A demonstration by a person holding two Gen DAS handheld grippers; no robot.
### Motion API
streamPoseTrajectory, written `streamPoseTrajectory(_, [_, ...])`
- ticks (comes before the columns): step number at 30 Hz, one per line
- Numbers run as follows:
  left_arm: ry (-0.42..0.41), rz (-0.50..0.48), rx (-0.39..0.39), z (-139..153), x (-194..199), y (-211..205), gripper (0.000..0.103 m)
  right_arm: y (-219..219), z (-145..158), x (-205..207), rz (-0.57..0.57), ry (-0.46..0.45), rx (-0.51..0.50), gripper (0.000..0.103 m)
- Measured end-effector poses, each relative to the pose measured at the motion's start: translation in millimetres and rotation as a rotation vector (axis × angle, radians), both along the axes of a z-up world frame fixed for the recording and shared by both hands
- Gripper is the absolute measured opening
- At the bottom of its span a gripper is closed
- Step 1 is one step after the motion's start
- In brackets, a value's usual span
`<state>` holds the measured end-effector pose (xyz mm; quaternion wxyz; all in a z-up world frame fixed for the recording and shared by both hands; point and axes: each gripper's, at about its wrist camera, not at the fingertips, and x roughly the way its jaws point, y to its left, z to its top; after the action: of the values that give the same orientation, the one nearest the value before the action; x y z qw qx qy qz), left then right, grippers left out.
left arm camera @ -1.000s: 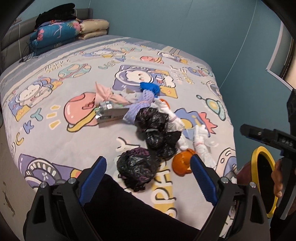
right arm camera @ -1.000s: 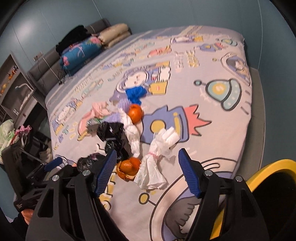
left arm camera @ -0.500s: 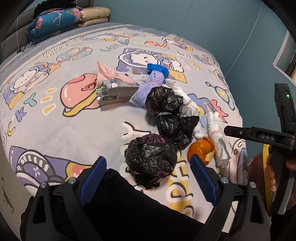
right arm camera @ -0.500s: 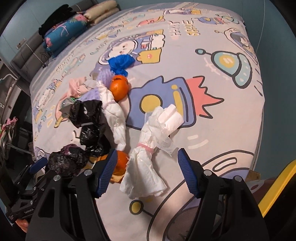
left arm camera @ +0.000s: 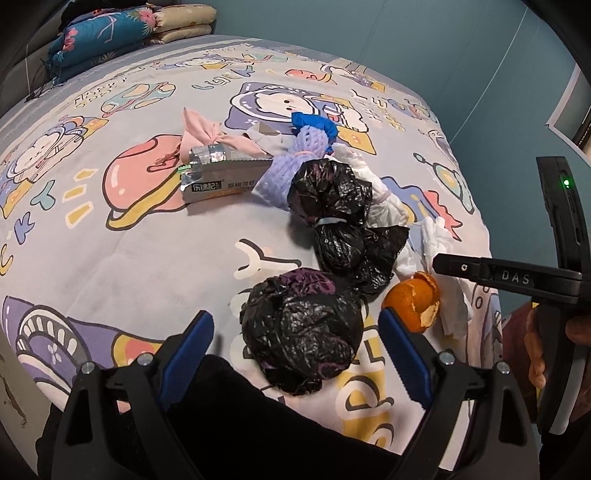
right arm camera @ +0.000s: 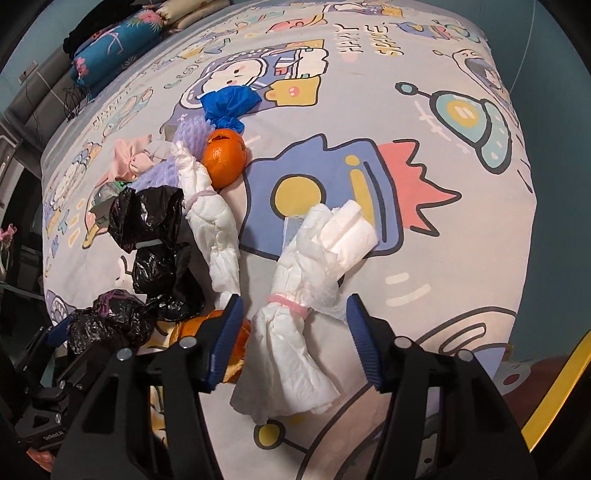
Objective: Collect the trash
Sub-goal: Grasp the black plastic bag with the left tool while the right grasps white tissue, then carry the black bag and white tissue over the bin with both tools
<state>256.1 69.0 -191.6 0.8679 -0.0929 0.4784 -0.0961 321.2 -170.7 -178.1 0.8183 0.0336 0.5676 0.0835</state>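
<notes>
Trash lies in a heap on a cartoon-print bed. My left gripper (left arm camera: 295,350) is open, its blue pads on either side of a crumpled black bag (left arm camera: 301,332). Beyond it lie a tied black bag (left arm camera: 332,210), an orange peel (left arm camera: 415,301), a silver snack packet (left arm camera: 221,177), a purple foam net (left arm camera: 295,162) and a pink cloth (left arm camera: 207,136). My right gripper (right arm camera: 293,341) is open around a white tissue bundle (right arm camera: 306,291) tied with a pink band. A second white bundle (right arm camera: 214,218), an orange (right arm camera: 223,157) and a blue wrapper (right arm camera: 229,101) lie further off.
Folded pillows and bedding (left arm camera: 110,31) are stacked at the head of the bed. A yellow-rimmed bin (right arm camera: 557,395) stands at the right edge of the right wrist view. Teal walls (left arm camera: 443,44) surround the bed. The right gripper's body (left arm camera: 517,277) shows in the left wrist view.
Both grippers have moved down and closer to the bed. The left now straddles the near black bag and the right straddles the white tissue bundle. Nothing has been grasped.
</notes>
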Motion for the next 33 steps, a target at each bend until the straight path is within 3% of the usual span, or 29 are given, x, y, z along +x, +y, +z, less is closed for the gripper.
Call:
streamPoseTrajectory(8, [0.028, -0.008, 0.026, -5, 7, -7, 0.053, 6, -11, 1, -0.006, 0.024, -0.03, 0.04])
streamPoseTrajectory(17, [0.022, -0.039, 0.051, -1, 1, -15, 0.037, 9, -10, -2, -0.001, 0.014, -0.044, 0.021])
streamPoseTrajectory(33, [-0.053, -0.021, 0.002, 43, -30, 6, 0.033, -17, 46, -37, -0.014, -0.092, 0.07, 0.02])
